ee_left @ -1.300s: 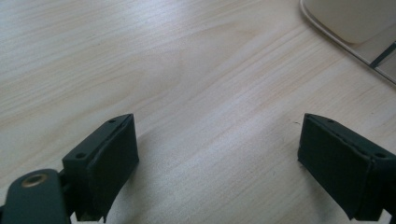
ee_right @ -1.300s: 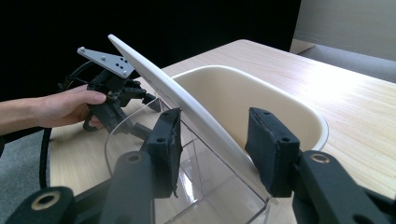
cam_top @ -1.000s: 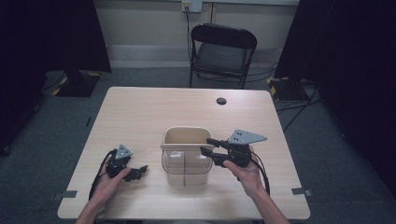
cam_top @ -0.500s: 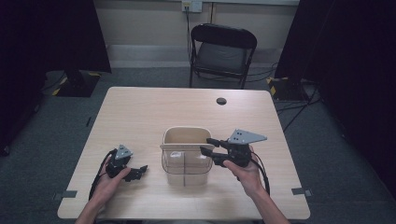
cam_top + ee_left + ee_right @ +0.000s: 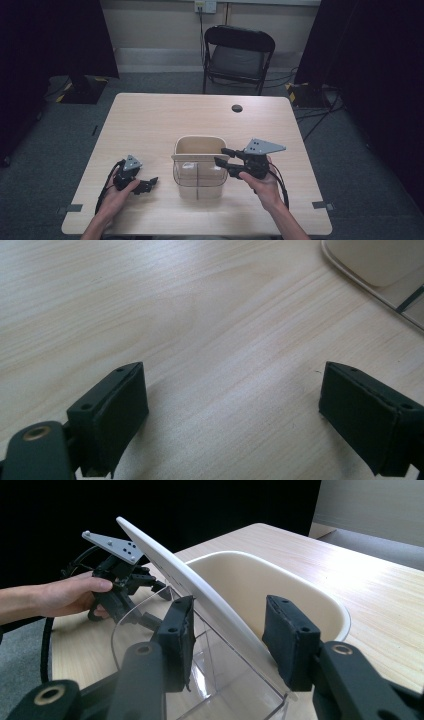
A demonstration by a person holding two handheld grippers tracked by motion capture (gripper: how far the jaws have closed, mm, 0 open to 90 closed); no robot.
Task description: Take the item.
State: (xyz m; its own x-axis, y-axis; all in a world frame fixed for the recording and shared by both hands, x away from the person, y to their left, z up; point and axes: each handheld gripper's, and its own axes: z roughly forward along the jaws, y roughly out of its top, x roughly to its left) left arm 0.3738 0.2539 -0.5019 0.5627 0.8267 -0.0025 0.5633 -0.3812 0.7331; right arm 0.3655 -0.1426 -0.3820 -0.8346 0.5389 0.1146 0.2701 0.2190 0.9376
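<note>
Gripping a flat cream lid (image 5: 200,592) over a clear plastic bin (image 5: 165,645): right gripper (image 5: 227,630).

Container (image 5: 380,265): cut off by the top and right edges of the left gripper view, a pale corner and a strip of clear wall showing beyond the left gripper (image 5: 232,410). Container's near clear wall (image 5: 200,680), right gripper view: lower part cut by the bottom edge and partly hidden behind the right gripper (image 5: 227,640); whether its pads press the pale tilted lid (image 5: 200,590) between them cannot be told. Small dark round item (image 5: 237,108) on the tabletop (image 5: 150,120), beyond both grippers in the high view: too small to identify.
</note>
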